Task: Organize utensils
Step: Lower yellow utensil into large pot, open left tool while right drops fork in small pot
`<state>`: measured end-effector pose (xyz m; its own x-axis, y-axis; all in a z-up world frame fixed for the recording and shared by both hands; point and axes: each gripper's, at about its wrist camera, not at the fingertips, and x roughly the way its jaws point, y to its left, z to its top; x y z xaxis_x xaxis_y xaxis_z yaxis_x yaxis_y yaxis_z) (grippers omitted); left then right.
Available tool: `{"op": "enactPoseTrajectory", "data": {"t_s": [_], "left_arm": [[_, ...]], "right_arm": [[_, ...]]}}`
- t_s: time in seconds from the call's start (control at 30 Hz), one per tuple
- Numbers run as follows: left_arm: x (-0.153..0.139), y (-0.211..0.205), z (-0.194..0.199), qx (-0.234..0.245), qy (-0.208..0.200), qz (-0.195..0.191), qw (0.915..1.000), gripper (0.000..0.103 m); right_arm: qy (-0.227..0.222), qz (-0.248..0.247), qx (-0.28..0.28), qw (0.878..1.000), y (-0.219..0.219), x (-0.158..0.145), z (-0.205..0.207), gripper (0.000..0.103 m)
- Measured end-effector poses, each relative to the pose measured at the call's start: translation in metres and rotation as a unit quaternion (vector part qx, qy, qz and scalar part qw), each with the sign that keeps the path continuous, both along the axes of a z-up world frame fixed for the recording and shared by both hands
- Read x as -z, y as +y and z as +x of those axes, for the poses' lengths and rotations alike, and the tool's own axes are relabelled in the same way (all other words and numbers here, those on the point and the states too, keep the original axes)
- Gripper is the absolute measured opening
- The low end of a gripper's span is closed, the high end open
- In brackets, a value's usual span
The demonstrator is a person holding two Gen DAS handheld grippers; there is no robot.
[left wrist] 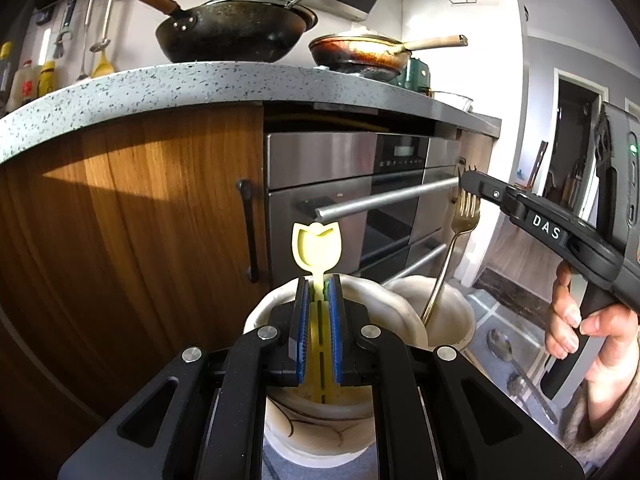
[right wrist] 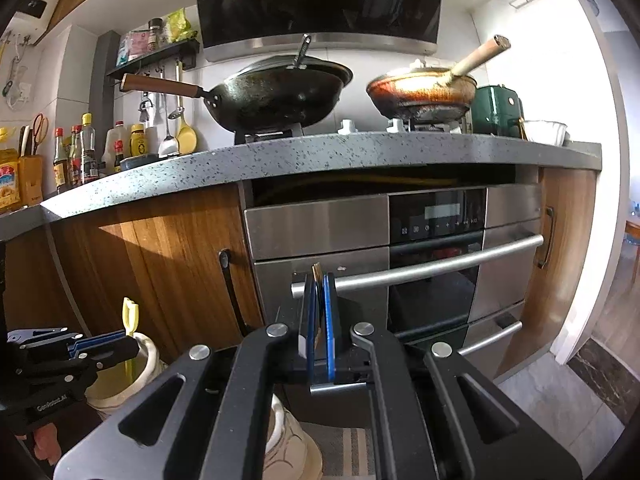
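Before the steel oven (left wrist: 360, 184), two cream holders stand side by side. Our left gripper (left wrist: 318, 292) clamps its jaws on a yellow tulip-headed spoon (left wrist: 317, 246) over the near holder (left wrist: 360, 300); our right gripper (left wrist: 466, 184) pinches a gold fork (left wrist: 460, 232) in the far holder (left wrist: 460, 312).

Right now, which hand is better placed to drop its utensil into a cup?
Left, probably. The left gripper holds the yellow utensil with its handle already inside the near cup; the right gripper's gold fork sits higher.

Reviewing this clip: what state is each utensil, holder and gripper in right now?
left gripper: shut on yellow utensil
yellow utensil: upright, over near cup
near cup: standing
right gripper: shut on gold fork
gold fork: handle in far cup
far cup: standing
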<state>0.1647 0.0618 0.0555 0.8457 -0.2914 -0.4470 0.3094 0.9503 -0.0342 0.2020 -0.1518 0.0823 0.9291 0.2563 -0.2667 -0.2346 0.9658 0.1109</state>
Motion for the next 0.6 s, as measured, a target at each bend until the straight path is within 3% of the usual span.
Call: {"op": "enactPoseTrajectory", "data": {"t_s": [0.33, 0.53, 0.6], "left_arm": [[0.0, -0.0034, -0.0004, -0.002, -0.004, 0.012, 0.9999, 0.012], [-0.0007, -0.0016, -0.0003, -0.003, -0.004, 0.01, 0.9999, 0.012], [-0.0011, -0.0008, -0.0002, -0.004, -0.004, 0.007, 1.0, 0.013]], "right_arm": [[0.023, 0.02, 0.003, 1.0, -0.0085, 0.0031, 0.0056, 0.006], [0.019, 0.02, -0.001, 1.0, -0.0077, 0.0004, 0.0047, 0.023], [0.019, 0.026, -0.003, 0.999, -0.0088, -0.0005, 0.0042, 0.037]]}}
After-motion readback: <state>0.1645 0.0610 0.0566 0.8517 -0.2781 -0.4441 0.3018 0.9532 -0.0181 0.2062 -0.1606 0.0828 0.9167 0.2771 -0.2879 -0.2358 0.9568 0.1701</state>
